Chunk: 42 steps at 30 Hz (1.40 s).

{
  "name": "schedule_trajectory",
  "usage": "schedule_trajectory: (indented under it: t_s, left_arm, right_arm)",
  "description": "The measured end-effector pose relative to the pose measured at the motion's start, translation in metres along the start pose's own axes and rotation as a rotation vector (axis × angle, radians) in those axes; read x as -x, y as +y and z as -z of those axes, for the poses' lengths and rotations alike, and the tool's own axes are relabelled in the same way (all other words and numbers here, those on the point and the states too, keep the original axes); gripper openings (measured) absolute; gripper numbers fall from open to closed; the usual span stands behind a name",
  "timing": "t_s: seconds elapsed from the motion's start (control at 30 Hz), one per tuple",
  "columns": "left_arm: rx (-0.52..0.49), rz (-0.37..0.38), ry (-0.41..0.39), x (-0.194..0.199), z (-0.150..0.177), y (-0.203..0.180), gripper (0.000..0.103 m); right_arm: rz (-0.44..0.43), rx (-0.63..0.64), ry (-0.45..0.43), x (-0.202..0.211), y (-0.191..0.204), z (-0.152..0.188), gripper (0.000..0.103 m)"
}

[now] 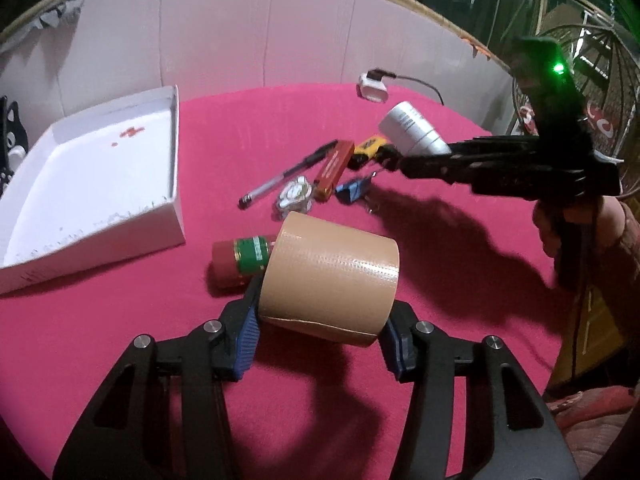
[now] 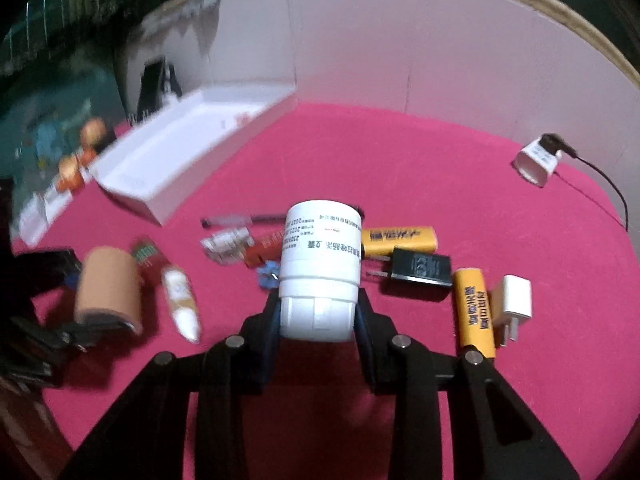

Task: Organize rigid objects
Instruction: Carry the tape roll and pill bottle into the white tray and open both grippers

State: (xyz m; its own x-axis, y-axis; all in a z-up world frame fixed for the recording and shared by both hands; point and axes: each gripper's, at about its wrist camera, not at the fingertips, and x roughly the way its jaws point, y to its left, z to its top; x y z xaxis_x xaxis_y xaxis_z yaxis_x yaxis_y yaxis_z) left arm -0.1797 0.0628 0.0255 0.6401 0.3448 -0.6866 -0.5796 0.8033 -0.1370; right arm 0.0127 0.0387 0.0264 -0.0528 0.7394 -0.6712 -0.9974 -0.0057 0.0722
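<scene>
My left gripper point(image 1: 320, 334) is shut on a tan roll of tape point(image 1: 332, 276) and holds it above the pink table; the roll also shows in the right wrist view point(image 2: 110, 286). My right gripper point(image 2: 318, 322) is shut on a white plastic bottle point(image 2: 320, 268) with printed text, lifted over the pile; the bottle shows in the left wrist view point(image 1: 412, 126). A white open box point(image 1: 92, 184) lies at the left of the table, and in the right wrist view point(image 2: 188, 140) at the far left.
On the table lie a red and green tube point(image 1: 240, 258), a pen point(image 1: 288, 174), a red case point(image 1: 334, 168), a blue clip point(image 1: 352, 192), yellow boxes point(image 2: 400, 238), a black plug point(image 2: 420, 270), a white plug point(image 2: 512, 304), a white tube point(image 2: 182, 300), and a corded adapter point(image 2: 538, 160).
</scene>
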Motion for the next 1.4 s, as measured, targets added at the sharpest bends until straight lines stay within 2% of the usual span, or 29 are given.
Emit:
schedule_trajectory:
  t_s: [0.2,0.47,0.7,0.83,1.4]
  left_arm:
    - [0.009,-0.038,-0.084,0.026,-0.009,0.003,0.051]
    - [0.098,-0.175,-0.161,0.055,-0.025,0.041,0.050]
    - [0.175,-0.271,-0.192,0.077,-0.032,0.083,0.050]
    - [0.185,-0.330,-0.204,0.087,-0.032,0.101,0.050]
    - [0.247,-0.451,-0.211,0.094,-0.051,0.161,0.050]
  right_arm:
    - [-0.018,-0.027,-0.114,0.032,0.014,-0.015,0.033]
    - [-0.044,-0.029,-0.172,0.036,0.036,-0.042,0.033]
    - [-0.071,0.005,-0.183,0.030,0.058,-0.059,0.033]
    - [-0.093,0.011,-0.178,0.023,0.069,-0.069,0.033]
    - [-0.150,-0.016,-0.110,-0.033,0.110,-0.117,0.033]
